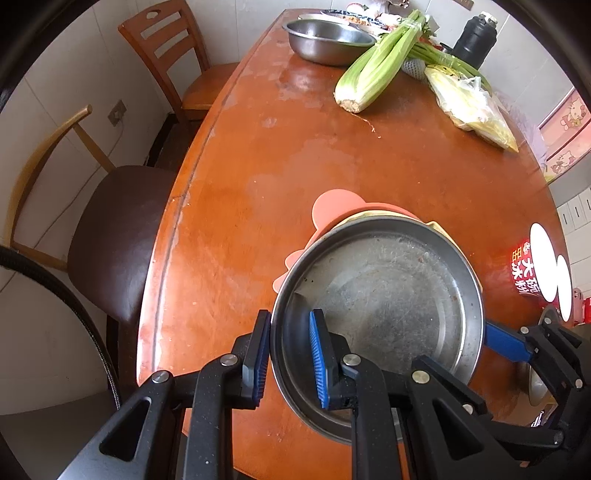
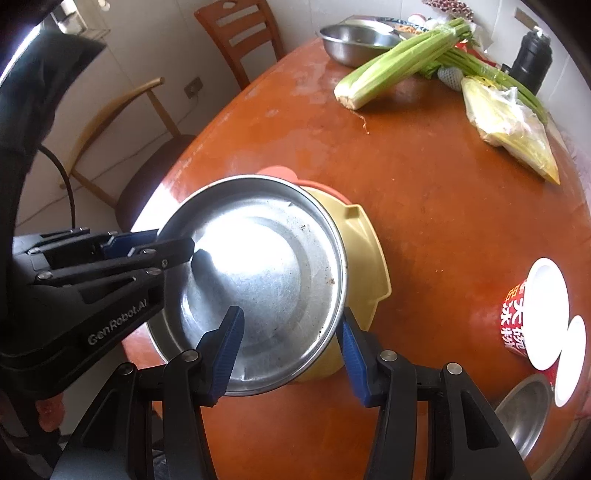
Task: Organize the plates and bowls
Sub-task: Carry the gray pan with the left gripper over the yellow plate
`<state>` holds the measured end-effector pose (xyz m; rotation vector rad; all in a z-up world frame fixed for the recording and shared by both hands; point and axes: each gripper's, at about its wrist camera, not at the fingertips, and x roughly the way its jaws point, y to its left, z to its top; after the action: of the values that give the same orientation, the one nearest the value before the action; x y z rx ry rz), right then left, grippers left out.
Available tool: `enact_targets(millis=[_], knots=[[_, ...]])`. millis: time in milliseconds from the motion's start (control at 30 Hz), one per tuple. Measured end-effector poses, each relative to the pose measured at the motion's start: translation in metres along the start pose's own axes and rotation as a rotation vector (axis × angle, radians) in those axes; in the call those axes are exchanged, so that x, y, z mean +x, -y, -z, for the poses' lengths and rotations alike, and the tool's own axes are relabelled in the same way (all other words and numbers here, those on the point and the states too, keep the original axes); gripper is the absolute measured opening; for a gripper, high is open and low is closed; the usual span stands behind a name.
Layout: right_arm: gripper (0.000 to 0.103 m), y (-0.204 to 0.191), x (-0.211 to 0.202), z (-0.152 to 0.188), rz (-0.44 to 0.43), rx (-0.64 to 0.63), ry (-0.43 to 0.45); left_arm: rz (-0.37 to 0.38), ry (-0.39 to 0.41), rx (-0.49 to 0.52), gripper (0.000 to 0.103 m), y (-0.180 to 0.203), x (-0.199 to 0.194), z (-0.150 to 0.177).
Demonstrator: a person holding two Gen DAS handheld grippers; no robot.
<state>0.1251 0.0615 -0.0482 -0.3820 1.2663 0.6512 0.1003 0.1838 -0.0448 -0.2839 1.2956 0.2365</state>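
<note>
A round steel plate (image 1: 388, 291) rests on a yellow plate (image 2: 365, 251), which lies on a pink plate (image 1: 332, 210). The stack stands near the front of the brown table (image 1: 295, 147). My left gripper (image 1: 290, 358) straddles the steel plate's near left rim, jaws close on it. My right gripper (image 2: 290, 350) straddles the steel plate's (image 2: 258, 273) right rim with a wide gap. The left gripper (image 2: 147, 247) also shows in the right wrist view, and the right gripper's finger (image 1: 506, 343) shows in the left wrist view.
A steel bowl (image 1: 328, 38) and other dishes stand at the far end. Celery (image 1: 376, 59), a bagged vegetable (image 1: 469, 103) and a black flask (image 1: 476, 35) lie at the back right. A red paper bowl (image 2: 532, 317) and a steel dish (image 2: 524, 413) stand at right. Two chairs (image 1: 110, 221) stand left.
</note>
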Motion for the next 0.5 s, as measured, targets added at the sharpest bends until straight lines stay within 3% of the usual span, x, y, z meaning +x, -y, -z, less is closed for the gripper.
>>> enact_targets(millis=[500], knots=[[0.054,0.005,0.023,-0.012,0.057,-0.053,-0.011,-0.008,-0.029,0.011,0.02,0.007,0.021,-0.015]])
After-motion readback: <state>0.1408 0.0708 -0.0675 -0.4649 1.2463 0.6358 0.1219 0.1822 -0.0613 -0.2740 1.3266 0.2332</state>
